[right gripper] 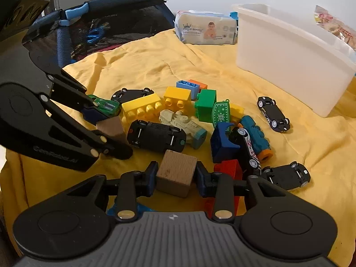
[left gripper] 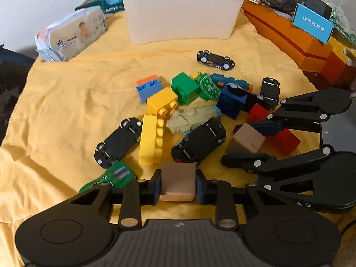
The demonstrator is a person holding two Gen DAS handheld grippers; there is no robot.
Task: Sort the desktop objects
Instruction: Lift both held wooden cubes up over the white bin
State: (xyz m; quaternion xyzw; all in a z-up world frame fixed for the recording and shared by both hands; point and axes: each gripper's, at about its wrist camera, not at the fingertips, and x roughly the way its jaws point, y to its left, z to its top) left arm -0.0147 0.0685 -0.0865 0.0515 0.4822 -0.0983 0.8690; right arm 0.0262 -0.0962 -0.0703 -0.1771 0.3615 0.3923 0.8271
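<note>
Toys lie in a heap on a yellow cloth (left gripper: 66, 102): plastic bricks, toy cars and toy trains. In the left wrist view my left gripper (left gripper: 178, 185) is shut on a brown wooden cube (left gripper: 178, 178) at the near edge of the heap, beside a green car (left gripper: 115, 175). My right gripper (right gripper: 176, 178) is shut on a second wooden cube (right gripper: 175, 171), its pads against two opposite faces, next to a red brick (right gripper: 229, 169). That cube (left gripper: 247, 141) also shows between the right gripper's fingers (left gripper: 242, 161). A white plastic bin (left gripper: 180, 15) stands behind the heap.
A pack of wet wipes (left gripper: 71, 37) lies at the back left, and orange boxes (left gripper: 289, 37) with clutter on them line the right edge. A dark mesh bag (right gripper: 100, 29) borders the cloth on the far left. A black toy car (left gripper: 215, 59) lies apart from the heap, toward the bin.
</note>
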